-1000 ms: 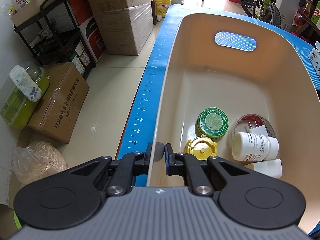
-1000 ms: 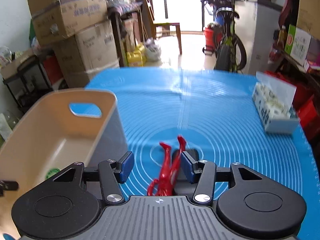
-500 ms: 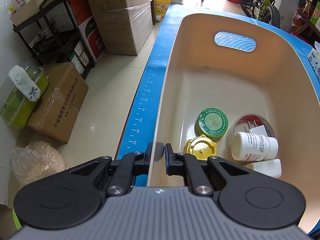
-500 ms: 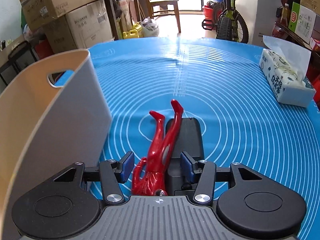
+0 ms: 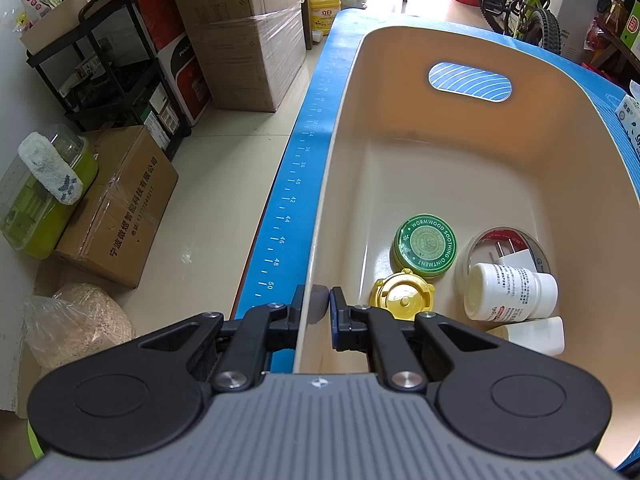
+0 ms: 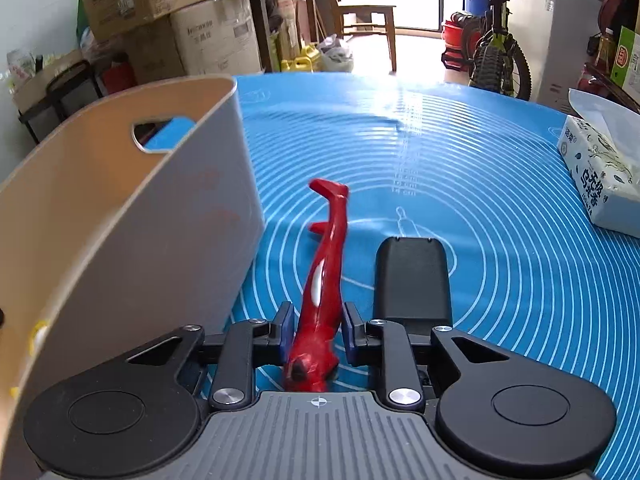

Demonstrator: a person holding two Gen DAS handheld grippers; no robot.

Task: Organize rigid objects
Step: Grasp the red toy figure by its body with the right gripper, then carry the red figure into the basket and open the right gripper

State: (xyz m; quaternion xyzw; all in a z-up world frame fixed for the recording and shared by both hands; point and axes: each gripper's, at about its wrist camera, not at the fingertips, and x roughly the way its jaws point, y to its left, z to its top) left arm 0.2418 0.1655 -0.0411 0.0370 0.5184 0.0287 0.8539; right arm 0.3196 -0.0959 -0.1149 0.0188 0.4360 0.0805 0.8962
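My left gripper [image 5: 318, 306] is shut on the near left wall of the beige bin [image 5: 460, 152]. Inside the bin lie a green ointment tin [image 5: 426, 246], a yellow lid [image 5: 402, 296], a white pill bottle [image 5: 508, 292] and a clear round case [image 5: 506, 238]. In the right wrist view, a red toy figure [image 6: 326, 264] lies on the blue mat [image 6: 500, 240], head toward me and legs pointing away. My right gripper [image 6: 316, 330] is closing its jaws on the figure's torso, and both pads touch it. The bin [image 6: 160, 220] stands just left of it.
A black rectangular device [image 6: 412, 276] lies on the mat right beside the figure. A tissue pack [image 6: 600, 188] sits at the mat's right edge. The mat's left edge [image 5: 288, 208] drops to a floor with cardboard boxes [image 5: 116, 208]. A bicycle [image 6: 496, 48] stands beyond the table.
My right gripper came down over the red figure and its jaws narrowed onto the torso. The figure rolled onto its side. The left gripper and the bin stayed put.
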